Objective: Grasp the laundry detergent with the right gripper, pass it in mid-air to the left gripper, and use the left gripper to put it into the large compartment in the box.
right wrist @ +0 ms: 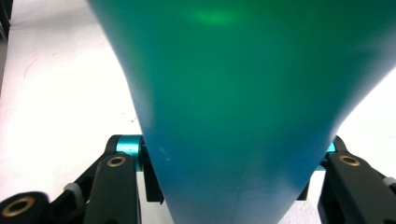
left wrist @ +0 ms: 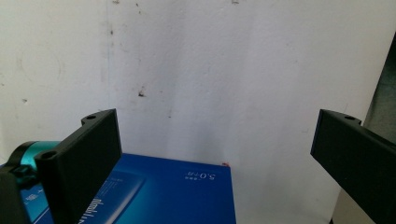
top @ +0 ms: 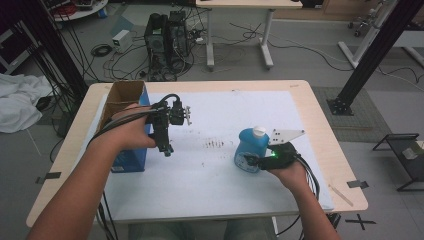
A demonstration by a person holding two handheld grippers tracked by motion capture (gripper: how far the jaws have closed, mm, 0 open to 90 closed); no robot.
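The blue bottle [top: 250, 149] stands upright on the white sheet [top: 225, 115], toward the tabletop's right edge. The right gripper [top: 252, 161] has its jaws clamped on the bottle's base. Well apart, near the left edge, the left gripper [top: 167, 150] hangs wide open and empty beside the open box [top: 125, 100].

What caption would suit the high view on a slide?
Right tool grips a blue bottle on the white table; left tool hangs open beside a cardboard box.
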